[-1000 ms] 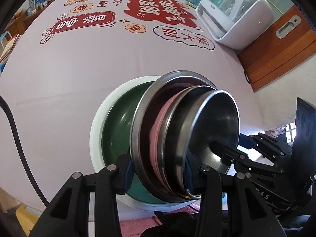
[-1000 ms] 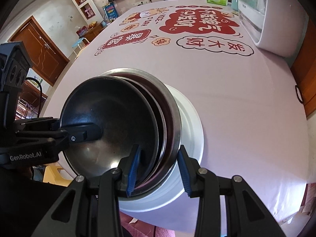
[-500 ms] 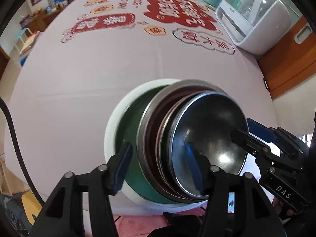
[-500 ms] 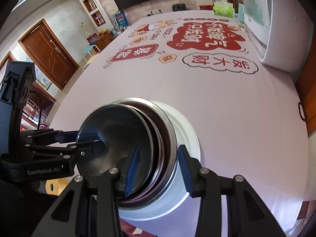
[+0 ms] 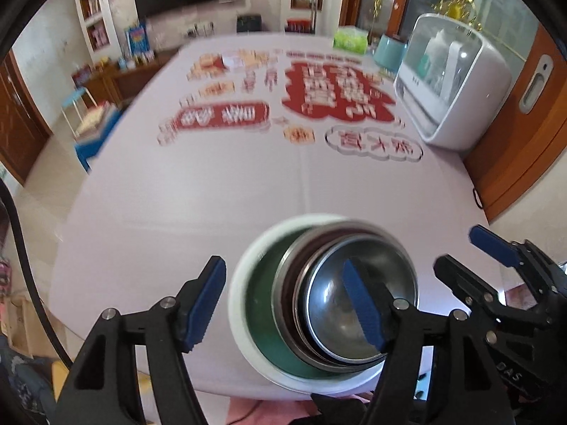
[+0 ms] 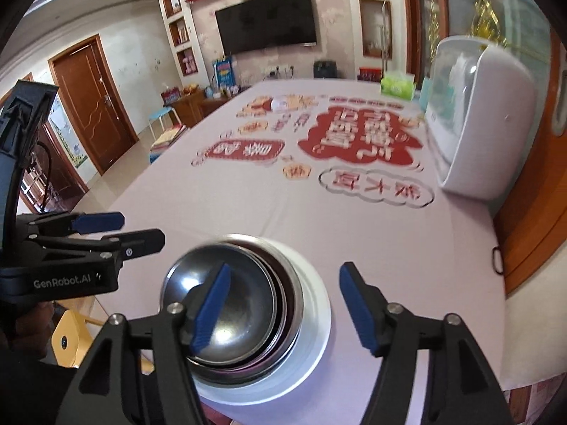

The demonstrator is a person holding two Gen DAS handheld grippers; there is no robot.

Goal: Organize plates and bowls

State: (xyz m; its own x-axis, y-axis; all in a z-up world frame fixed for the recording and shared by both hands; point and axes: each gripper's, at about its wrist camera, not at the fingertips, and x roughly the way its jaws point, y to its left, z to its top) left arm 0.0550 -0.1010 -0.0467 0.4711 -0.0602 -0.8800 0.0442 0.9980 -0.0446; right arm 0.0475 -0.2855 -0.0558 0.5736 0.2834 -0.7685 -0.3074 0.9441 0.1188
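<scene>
Between and just below the spread fingers of the left gripper (image 5: 287,301) sits the stack (image 5: 319,304) of nested dishes: a steel bowl (image 5: 354,304) on top, a green plate (image 5: 264,304) lower down, a white plate (image 5: 237,301) at the bottom. The right gripper (image 6: 281,306) is likewise released, fingers wide apart, with the stack (image 6: 248,304) under its left finger. Neither gripper touches the stack, which rests on the table (image 5: 212,184) near its closest edge.

Both the left hand-held gripper (image 5: 287,304) and right hand-held gripper (image 6: 283,311) have opened, released the nested bowls (image 5: 354,304) and drawn back
</scene>
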